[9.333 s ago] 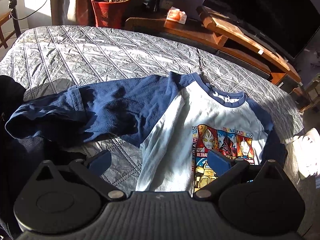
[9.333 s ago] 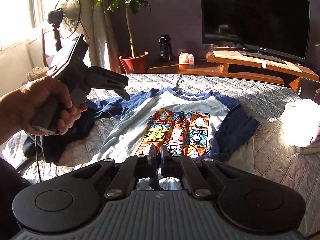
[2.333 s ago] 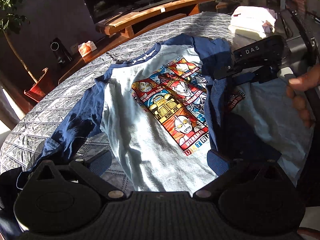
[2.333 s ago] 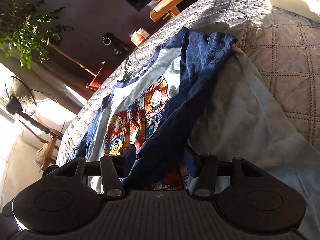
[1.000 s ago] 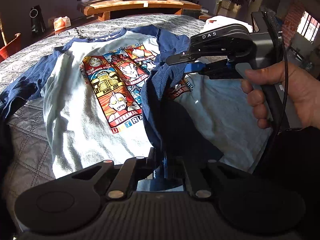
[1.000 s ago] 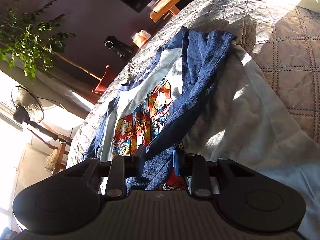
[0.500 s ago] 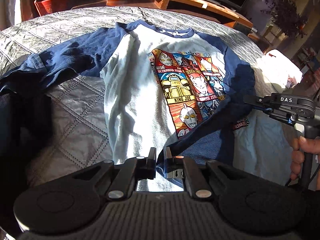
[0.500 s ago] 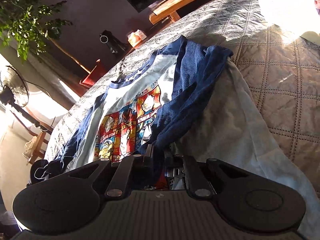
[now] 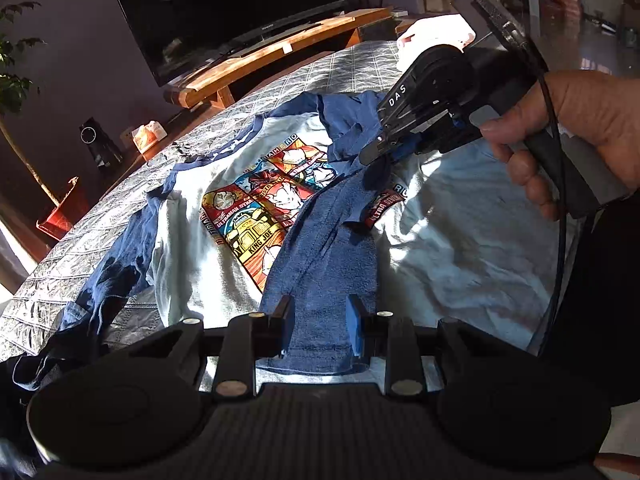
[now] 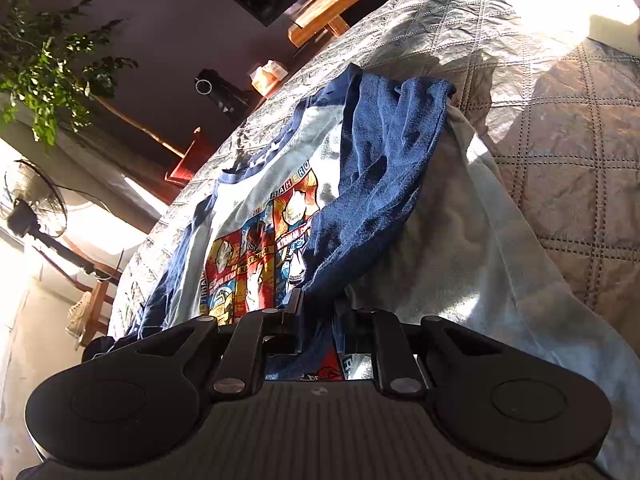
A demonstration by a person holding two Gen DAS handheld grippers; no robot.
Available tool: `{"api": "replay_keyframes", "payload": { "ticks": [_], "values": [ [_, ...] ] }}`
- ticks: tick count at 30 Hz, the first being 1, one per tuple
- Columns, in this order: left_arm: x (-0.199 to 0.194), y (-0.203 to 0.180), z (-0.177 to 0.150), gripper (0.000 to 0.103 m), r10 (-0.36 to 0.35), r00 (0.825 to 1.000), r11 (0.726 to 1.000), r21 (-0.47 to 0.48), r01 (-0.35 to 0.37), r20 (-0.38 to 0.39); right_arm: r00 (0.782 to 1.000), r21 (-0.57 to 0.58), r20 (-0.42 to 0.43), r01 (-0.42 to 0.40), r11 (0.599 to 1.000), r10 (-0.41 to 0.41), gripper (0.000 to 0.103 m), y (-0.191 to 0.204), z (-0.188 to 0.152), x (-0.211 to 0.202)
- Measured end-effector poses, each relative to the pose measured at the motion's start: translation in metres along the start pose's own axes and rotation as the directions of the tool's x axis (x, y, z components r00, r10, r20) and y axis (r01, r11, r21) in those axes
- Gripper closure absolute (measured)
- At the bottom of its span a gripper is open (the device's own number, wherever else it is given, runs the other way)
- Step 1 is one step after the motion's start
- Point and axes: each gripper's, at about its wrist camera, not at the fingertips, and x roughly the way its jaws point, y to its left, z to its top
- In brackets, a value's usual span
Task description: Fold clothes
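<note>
A light blue raglan shirt (image 9: 192, 240) with navy sleeves and a cartoon print lies on the quilted bed; it also shows in the right wrist view (image 10: 256, 184). Its right side is folded over the front, and the navy right sleeve (image 9: 332, 256) lies down the middle, toward me. My left gripper (image 9: 320, 322) is open, with the sleeve's cuff end between its fingers. My right gripper (image 9: 374, 154) sits over the sleeve higher up; in its own view (image 10: 320, 312) its jaws stand slightly apart with the navy sleeve (image 10: 384, 168) between them.
The grey quilted bed cover (image 9: 80, 252) spreads around the shirt. A folded white pile (image 9: 432, 36) lies at the far right of the bed. A wooden TV bench (image 9: 276, 48), a TV, a red plant pot (image 9: 60, 208) and a fan (image 10: 36, 200) stand beyond.
Both grippers were shut on the navy sleeve half a second ago; now both have opened. The sleeve lies laid down over the shirt's front.
</note>
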Motion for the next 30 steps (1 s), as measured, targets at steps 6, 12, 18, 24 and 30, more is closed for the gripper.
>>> {"api": "replay_keyframes", "payload": {
  "ticks": [6, 12, 18, 24, 30],
  "values": [
    [0.015, -0.024, -0.01, 0.07, 0.069, 0.997, 0.986, 0.153, -0.063, -0.028, 1.0, 0.001, -0.001, -0.015, 1.0, 0.015, 0.083, 0.002, 0.0, 0.0],
    [0.026, -0.029, -0.018, 0.086, 0.068, 0.996, 0.976, 0.21, -0.054, -0.06, 0.999, 0.017, -0.002, -0.038, 0.999, 0.038, 0.083, 0.0, 0.001, 0.0],
    [0.026, -0.027, -0.018, 0.097, 0.051, 0.997, 0.981, 0.193, -0.038, -0.064, 0.999, 0.025, 0.0, -0.047, 0.999, 0.047, 0.083, 0.0, 0.001, -0.001],
    [0.017, -0.021, -0.018, 0.101, 0.023, 0.997, 0.989, 0.146, -0.013, -0.073, 0.999, 0.025, 0.0, -0.045, 0.999, 0.045, 0.082, 0.0, 0.001, -0.001],
    [0.02, -0.001, -0.017, 0.097, -0.105, 0.989, 0.994, -0.022, 0.103, -0.109, 0.999, 0.029, -0.013, -0.048, 0.998, 0.049, 0.082, 0.0, 0.0, 0.0]
  ]
}}
